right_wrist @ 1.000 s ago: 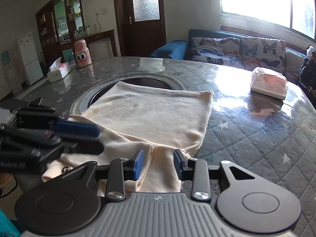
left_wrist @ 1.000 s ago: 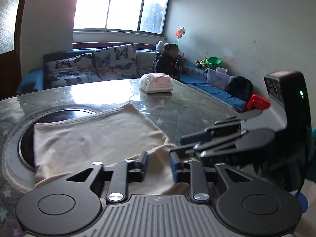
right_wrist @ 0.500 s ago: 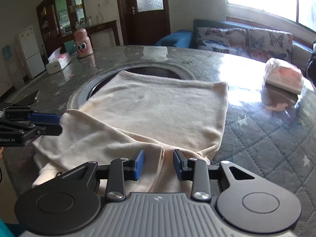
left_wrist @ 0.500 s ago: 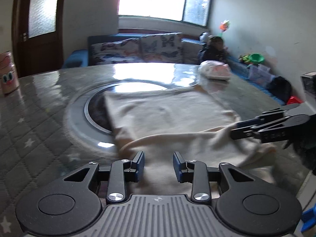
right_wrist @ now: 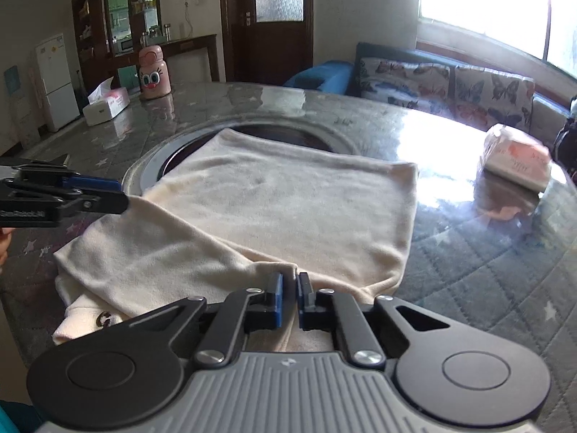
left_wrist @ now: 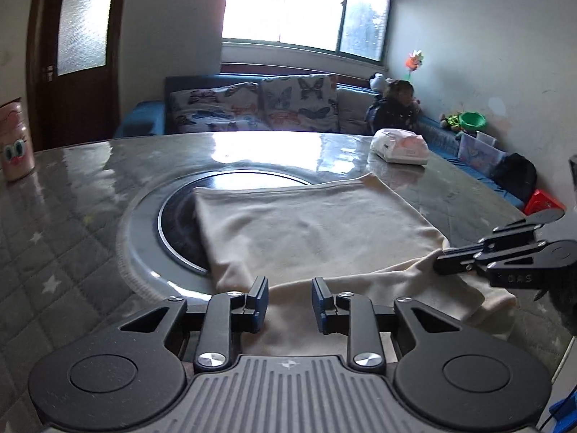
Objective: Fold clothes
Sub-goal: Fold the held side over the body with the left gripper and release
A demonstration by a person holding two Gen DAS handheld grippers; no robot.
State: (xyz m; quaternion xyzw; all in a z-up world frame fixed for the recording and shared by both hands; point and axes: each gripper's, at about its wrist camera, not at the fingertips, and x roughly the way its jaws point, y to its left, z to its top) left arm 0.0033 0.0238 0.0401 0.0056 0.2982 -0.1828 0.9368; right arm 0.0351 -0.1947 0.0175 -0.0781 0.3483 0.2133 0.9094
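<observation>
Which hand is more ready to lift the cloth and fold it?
Probably the right. The right gripper is already shut on a fold at the near edge of the cloth. The left gripper has cloth between its jaws, but they are only closing and not yet pinching.

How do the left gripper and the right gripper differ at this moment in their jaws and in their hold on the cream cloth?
The right gripper is shut, pinching a ridge of the cream fabric garment; the left gripper is closing, its jaws still apart and pressing nothing. The right one works the garment's right near part, the left one its left. Both point at its near edge.
</observation>
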